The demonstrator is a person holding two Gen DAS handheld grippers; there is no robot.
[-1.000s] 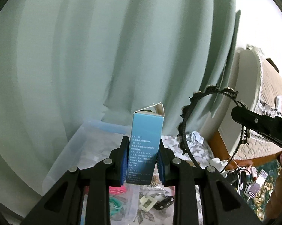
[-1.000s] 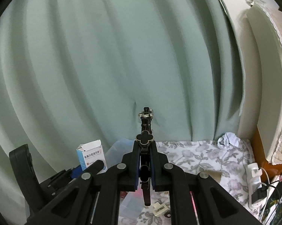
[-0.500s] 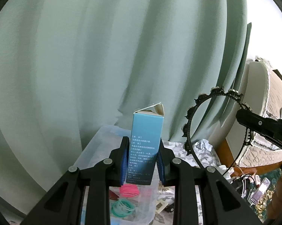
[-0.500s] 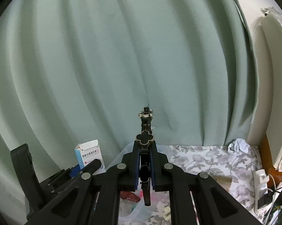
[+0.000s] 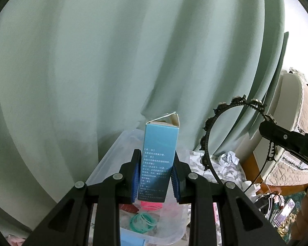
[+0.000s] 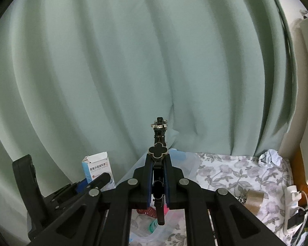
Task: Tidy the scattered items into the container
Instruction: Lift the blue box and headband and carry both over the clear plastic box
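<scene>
My left gripper (image 5: 155,160) is shut on a blue medicine box (image 5: 159,155), held upright above a clear plastic container (image 5: 113,153). The container holds pink and green hair ties (image 5: 142,222). My right gripper (image 6: 158,160) is shut on a black headband (image 6: 158,153) with clover ornaments, seen edge-on. In the left wrist view the headband (image 5: 210,127) arcs at the right, held by the right gripper's finger (image 5: 285,139). In the right wrist view the box (image 6: 99,169) and the left gripper (image 6: 82,186) show at the lower left.
A pale green curtain (image 5: 133,51) fills the background. The floral tablecloth (image 6: 235,174) carries a crumpled paper ball (image 6: 269,157), a roll of brown tape (image 6: 253,199) and a white power strip (image 6: 293,194). A white bed headboard (image 5: 287,106) stands at the right.
Both grippers have moved left and closer to the container, still holding the box and the headband. The container now lies more directly under the left gripper.
</scene>
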